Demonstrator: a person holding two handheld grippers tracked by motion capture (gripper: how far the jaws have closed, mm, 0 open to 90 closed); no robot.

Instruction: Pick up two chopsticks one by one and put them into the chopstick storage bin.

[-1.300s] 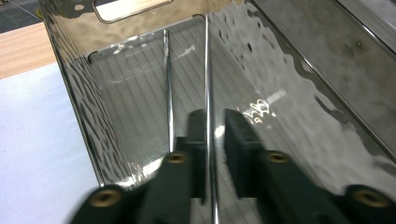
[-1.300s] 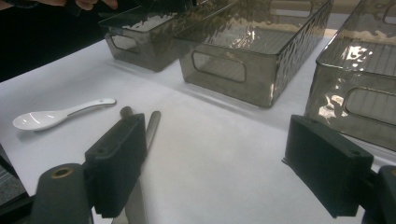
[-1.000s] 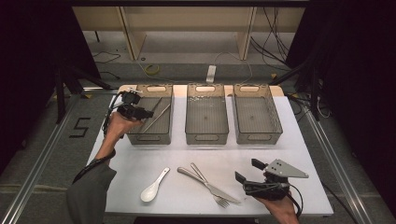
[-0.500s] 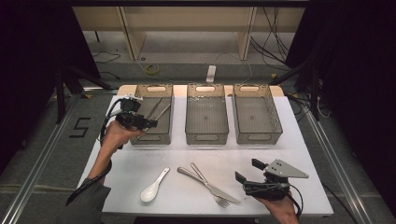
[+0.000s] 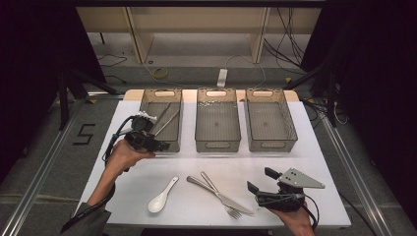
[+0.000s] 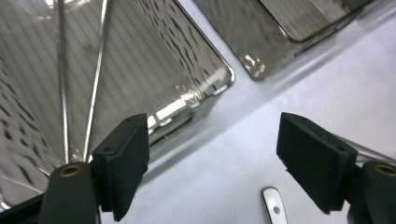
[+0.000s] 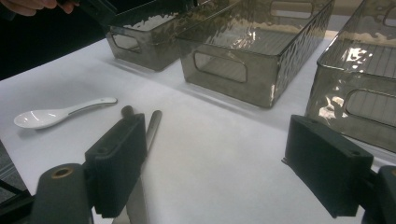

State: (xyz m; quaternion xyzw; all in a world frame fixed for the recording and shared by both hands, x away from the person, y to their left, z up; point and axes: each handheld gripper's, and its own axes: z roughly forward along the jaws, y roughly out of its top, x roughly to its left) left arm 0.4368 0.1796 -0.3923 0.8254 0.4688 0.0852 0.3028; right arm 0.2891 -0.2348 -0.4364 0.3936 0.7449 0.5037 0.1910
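**Cutlery laid out before three bins**

Bins (image 5: 218,122) stand in a row along the worktop's (image 5: 314,162) far edge; the left bin (image 5: 162,118) holds two long metal utensils (image 5: 166,120). The left tool (image 5: 156,145), jaws released and empty, hovers at that bin's near left corner. The right tool (image 5: 259,183), also released, sits at the near right corner. A white spoon (image 5: 161,196), knife (image 5: 216,194) and fork (image 5: 223,199) lie along the near edge.

Three bins stand in a row across the far half of the table (image 5: 319,162): left bin (image 5: 161,119), middle bin (image 5: 218,120), right bin (image 5: 270,119). From the table's middle, a spoon (image 5: 162,196) lies at seven o'clock, a knife (image 5: 216,195) and fork (image 5: 222,196) crossed at six.
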